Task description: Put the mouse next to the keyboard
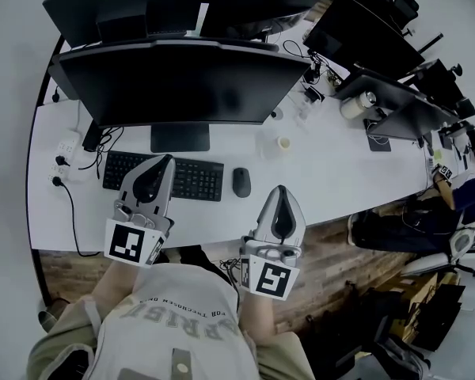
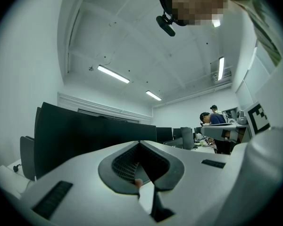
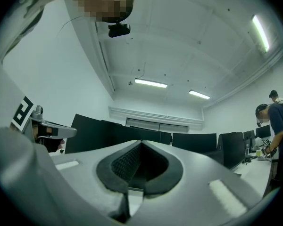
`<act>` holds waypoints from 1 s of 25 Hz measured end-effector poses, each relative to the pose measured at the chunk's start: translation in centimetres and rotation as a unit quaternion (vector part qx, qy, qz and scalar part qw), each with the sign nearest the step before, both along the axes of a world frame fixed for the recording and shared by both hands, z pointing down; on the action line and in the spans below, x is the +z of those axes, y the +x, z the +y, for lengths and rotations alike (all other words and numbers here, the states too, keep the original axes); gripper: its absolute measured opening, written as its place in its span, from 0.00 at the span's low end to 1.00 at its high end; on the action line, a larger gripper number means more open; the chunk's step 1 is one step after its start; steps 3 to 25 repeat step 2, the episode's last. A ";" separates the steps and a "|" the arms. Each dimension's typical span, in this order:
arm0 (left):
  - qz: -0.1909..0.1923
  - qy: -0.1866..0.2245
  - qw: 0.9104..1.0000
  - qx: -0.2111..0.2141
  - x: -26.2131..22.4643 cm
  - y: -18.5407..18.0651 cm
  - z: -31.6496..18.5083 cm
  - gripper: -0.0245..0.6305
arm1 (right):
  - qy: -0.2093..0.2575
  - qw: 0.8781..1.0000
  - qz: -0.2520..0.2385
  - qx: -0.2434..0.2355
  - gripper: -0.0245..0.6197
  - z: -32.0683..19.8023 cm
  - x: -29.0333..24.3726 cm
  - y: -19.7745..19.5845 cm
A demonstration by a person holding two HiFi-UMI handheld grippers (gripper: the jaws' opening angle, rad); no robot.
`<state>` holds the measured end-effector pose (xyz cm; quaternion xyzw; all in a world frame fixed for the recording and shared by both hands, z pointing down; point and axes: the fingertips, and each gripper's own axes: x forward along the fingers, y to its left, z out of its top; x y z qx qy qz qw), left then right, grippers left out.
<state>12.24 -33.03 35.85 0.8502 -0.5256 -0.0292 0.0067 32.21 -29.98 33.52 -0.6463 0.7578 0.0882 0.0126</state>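
A black mouse (image 1: 241, 182) lies on the white desk (image 1: 332, 176), a short gap to the right of the black keyboard (image 1: 191, 179). My left gripper (image 1: 165, 161) hovers over the keyboard's left half, shut and empty. My right gripper (image 1: 279, 189) is held at the desk's front edge, to the right of the mouse and nearer to me, also shut with nothing in it. Both gripper views tilt up toward the ceiling. In them the left gripper (image 2: 139, 143) and the right gripper (image 3: 140, 142) have their jaws together, and neither mouse nor keyboard shows.
A wide dark monitor (image 1: 182, 81) stands behind the keyboard, with more monitors (image 1: 356, 30) along the desk. A power strip (image 1: 61, 163) with cables lies at the far left. A small cup (image 1: 283, 144) sits right of the monitor stand. A seated person (image 1: 469, 198) works at the far right.
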 end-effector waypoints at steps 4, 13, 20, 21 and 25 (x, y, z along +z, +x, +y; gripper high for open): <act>-0.001 0.000 1.000 -0.001 0.1 0.2 -0.3 0.05 | 0.000 1.000 -0.007 0.001 0.04 -0.3 -0.1 0.1; -0.001 0.000 1.000 -0.001 0.1 0.2 -0.3 0.05 | 0.000 1.000 -0.007 0.001 0.04 -0.3 -0.1 0.1; -0.001 0.000 1.000 -0.001 0.1 0.2 -0.3 0.05 | 0.000 1.000 -0.007 0.001 0.04 -0.3 -0.1 0.1; -0.001 0.000 1.000 -0.001 0.1 0.2 -0.3 0.05 | 0.000 1.000 -0.007 0.001 0.04 -0.3 -0.1 0.1; -0.001 0.000 1.000 -0.001 0.1 0.2 -0.3 0.05 | 0.000 1.000 -0.007 0.001 0.04 -0.3 -0.1 0.1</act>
